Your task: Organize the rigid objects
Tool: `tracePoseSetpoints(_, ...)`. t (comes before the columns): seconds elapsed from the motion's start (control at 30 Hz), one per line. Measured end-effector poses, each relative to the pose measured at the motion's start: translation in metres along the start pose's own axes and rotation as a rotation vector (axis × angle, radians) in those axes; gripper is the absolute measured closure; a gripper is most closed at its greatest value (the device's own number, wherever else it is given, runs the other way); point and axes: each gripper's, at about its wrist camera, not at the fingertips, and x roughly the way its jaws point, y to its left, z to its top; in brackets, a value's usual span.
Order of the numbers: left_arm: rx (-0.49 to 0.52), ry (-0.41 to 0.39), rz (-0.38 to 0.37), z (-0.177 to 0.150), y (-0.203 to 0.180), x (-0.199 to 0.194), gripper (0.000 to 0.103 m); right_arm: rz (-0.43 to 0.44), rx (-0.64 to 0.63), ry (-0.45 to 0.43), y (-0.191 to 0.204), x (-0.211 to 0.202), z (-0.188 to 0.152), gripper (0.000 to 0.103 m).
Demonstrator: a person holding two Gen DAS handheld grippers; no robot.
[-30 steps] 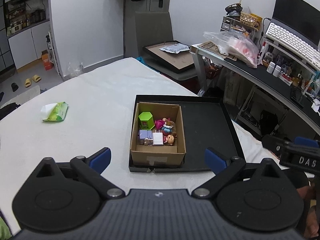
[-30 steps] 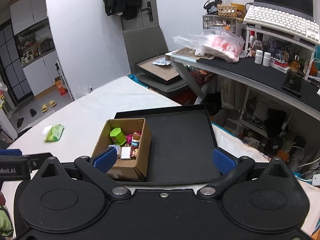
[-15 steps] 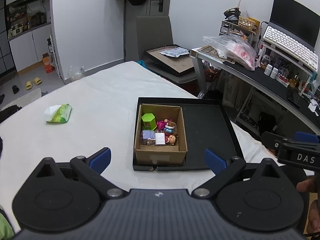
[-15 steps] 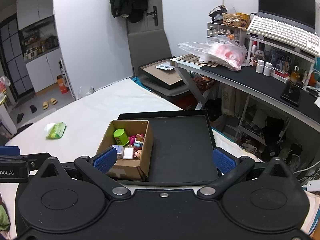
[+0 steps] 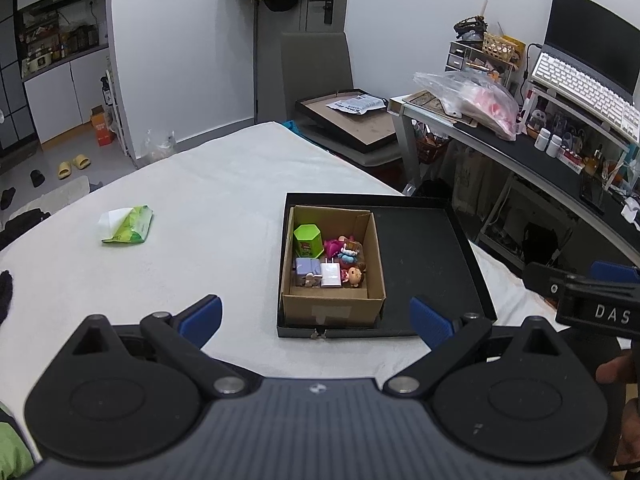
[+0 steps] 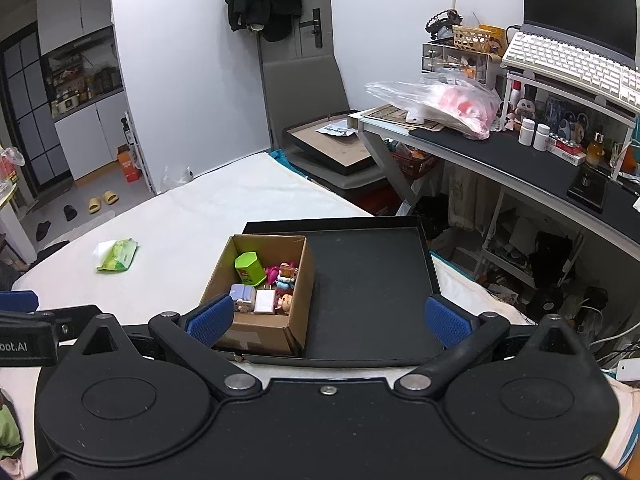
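1. The left gripper [image 5: 316, 320] is spread wide and holds nothing; the cardboard box [image 5: 332, 306] lies at its 12 o'clock, just beyond the fingertips.
2. The right gripper [image 6: 328, 320] is likewise wide and empty, with the box at 11 o'clock.
3. The box fills the left half of a black tray [image 5: 424, 256] and holds small toys [image 5: 344, 258].

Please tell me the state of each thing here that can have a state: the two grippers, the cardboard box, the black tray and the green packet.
left gripper: open, empty.
right gripper: open, empty.
cardboard box: open-topped, holding small toys, standing in the tray's left part.
black tray: right part bare.
green packet: lying flat on the white surface.
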Motion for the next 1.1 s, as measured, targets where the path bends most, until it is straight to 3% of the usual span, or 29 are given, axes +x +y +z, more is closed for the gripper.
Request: tracePoseSetpoints(1.1, -0.001, 0.011, -0.001, -0.0038, -0.0004, 0.0046, 0.004, -0.03, -0.018, 0.003, -0.0015, 0.0019, -0.0019, 0.0)
